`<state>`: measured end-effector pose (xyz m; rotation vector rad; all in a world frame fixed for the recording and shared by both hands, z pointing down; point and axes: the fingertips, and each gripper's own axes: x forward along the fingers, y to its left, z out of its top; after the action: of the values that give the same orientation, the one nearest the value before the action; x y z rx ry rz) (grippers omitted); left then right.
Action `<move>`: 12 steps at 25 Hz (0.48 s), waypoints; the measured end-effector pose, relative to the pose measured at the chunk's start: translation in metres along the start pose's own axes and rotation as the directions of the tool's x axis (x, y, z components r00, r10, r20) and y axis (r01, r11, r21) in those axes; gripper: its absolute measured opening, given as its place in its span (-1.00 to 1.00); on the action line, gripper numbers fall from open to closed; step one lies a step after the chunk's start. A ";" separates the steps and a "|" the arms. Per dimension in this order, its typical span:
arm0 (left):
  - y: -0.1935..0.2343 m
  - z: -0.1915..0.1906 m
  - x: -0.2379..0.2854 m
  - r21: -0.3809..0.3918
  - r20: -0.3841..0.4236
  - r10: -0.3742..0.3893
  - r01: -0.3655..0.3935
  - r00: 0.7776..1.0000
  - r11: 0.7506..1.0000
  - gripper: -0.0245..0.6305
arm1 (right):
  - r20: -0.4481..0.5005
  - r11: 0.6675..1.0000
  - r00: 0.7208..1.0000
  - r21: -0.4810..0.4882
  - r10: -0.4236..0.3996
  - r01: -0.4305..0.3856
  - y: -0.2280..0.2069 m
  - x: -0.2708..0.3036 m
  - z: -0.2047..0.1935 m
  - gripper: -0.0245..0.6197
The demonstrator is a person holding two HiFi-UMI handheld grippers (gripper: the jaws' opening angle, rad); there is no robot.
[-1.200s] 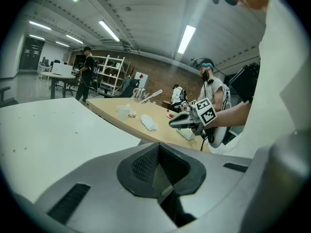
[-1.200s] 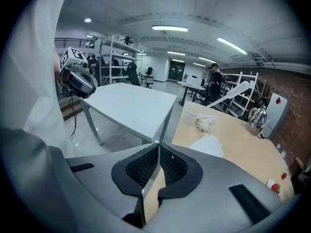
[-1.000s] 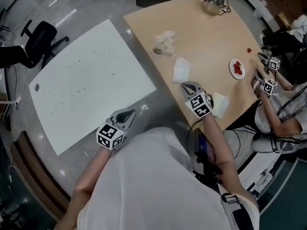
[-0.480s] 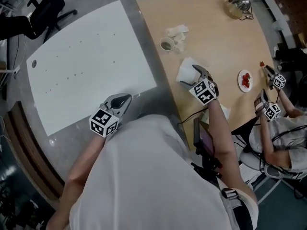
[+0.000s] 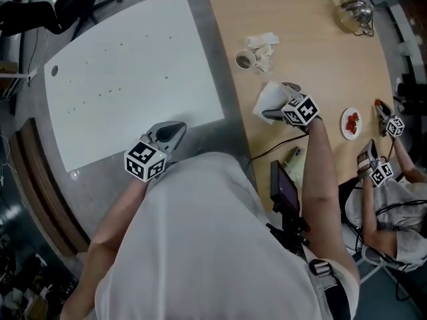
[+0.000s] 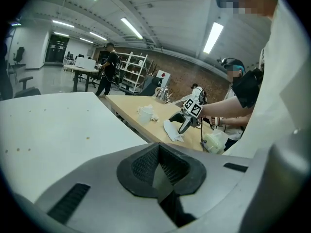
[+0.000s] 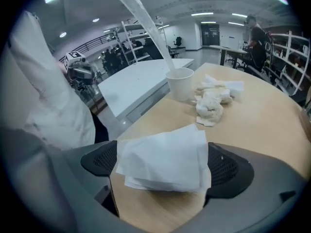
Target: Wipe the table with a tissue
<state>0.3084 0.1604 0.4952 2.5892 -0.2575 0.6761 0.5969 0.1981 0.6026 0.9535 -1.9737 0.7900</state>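
Observation:
A folded white tissue lies on the wooden table near its left edge. My right gripper is down over it. In the right gripper view the tissue rests flat on the wood between the right gripper's widely spread jaws, which have just been opening. Both pads stand beside the tissue's edges without squeezing it. My left gripper hangs off the table, over the gap by the white table. In its own view the left gripper is shut with nothing in it.
A paper cup and crumpled tissues sit beyond the folded tissue. A glass teapot stands at the far corner, a plate of red fruit on the right. Another person's two grippers work at the right edge.
My right gripper has moved forward and down onto the tissue, and its jaws went from shut to wide apart around it. The left gripper shifted only slightly.

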 end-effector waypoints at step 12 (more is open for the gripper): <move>0.003 0.007 0.008 -0.020 0.013 -0.012 0.012 1.000 1.000 -0.90 | -0.198 0.974 0.968 -0.198 -0.153 0.113 0.016 0.023 -0.042 0.78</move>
<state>0.3177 0.1542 0.4950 2.5753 -0.2516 0.6497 0.5899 0.2314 0.6393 0.8454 -1.7440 0.5939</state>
